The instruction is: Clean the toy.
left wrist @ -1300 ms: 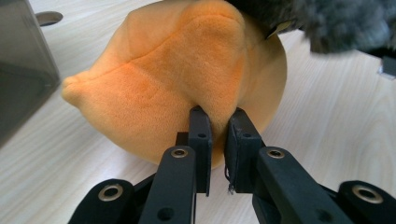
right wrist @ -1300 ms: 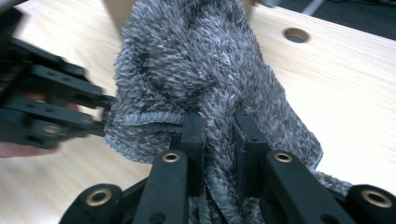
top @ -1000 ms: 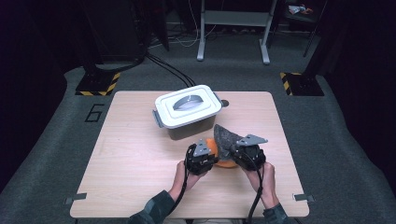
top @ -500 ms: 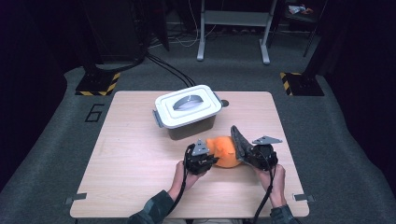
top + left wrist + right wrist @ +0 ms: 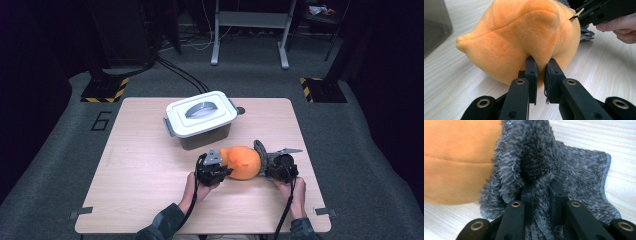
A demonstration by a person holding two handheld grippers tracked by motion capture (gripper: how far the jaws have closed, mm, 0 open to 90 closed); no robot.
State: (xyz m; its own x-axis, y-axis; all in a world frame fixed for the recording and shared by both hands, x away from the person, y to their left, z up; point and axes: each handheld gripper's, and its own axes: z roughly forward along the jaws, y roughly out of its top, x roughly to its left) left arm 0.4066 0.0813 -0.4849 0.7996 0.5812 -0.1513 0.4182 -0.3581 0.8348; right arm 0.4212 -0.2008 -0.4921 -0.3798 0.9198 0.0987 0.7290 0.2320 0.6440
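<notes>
Near the front edge of the wooden table point(image 5: 130, 200), right of its middle, two hand-held grippers work on one soft toy. The left gripper point(image 5: 212, 171) has its jaws clamped on a fold of the orange plush toy point(image 5: 244, 162), pinching the fabric at the toy's near side. The right gripper point(image 5: 280, 166) bites into a grey fuzzy cloth point(image 5: 564, 167), its jaws buried in the pile, and the cloth lies against the toy's right flank. The step in hand looks like wiping or wrapping the toy: one gripper steadies it, the other brings the cloth onto it. The next move likely calls for drawing the cloth across the plush without letting the pinch slip. The toy is rounded, seamed and velvety, resting on the table between both grippers. Farther back, toward the middle of the far edge, a lidded white storage box point(image 5: 201, 117) stands well apart.
</notes>
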